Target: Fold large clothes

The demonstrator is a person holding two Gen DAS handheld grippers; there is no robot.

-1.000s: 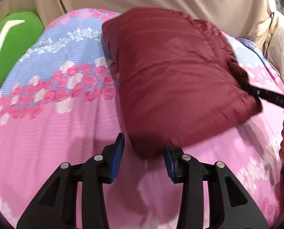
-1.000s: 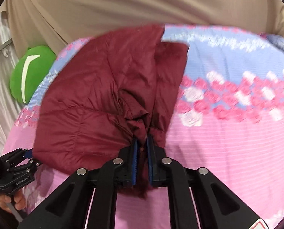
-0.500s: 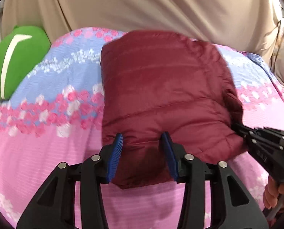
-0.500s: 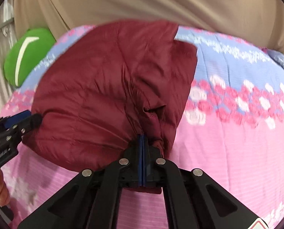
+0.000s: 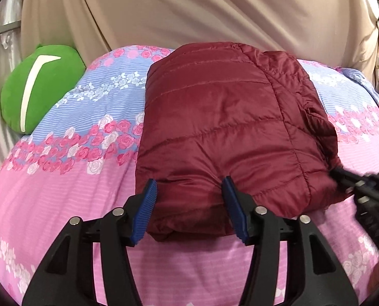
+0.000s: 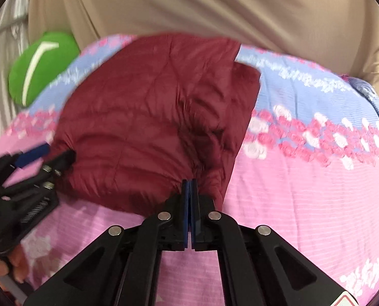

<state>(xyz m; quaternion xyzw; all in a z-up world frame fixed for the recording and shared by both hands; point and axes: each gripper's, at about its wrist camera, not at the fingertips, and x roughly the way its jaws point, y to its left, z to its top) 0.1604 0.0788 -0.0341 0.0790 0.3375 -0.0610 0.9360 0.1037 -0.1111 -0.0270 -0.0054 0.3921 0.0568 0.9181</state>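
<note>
Item one, surroundings: I log a floral bedspread [image 5: 69, 204], pink near me and blue farther off with bands of roses; a green plush cushion [image 5: 40, 89] with a white stripe at its far left edge; a beige curtain [image 5: 189, 12] hanging behind the bed; pale silvery fabric at the left margin. Item two, the task piece: a maroon quilted puffer jacket [image 5: 222, 127], folded into a thick bundle, lying on the bedspread near the middle, well apart from the cushion. Item three, my left gripper [image 5: 188, 204]: its blue-padded jaws stand wide apart, straddling the bundle's near left corner without pinching it. Item four, my right gripper [image 6: 189, 188]: its pads are pressed together on a gathered tuck of the jacket at the near right edge. Obstructions: the black finger frames fill the lower part of each view and cover the bedspread beneath them; in the left wrist view the right gripper enters at the right border, its tip at the jacket's corner. Hard to read: the right wrist view is smeared, so the jacket's stitching and the rose print blur; the hand [image 6: 3, 265] on the left gripper shows only as a few fingers at the frame edge; the jacket's underside and inner layers are hidden.
</note>
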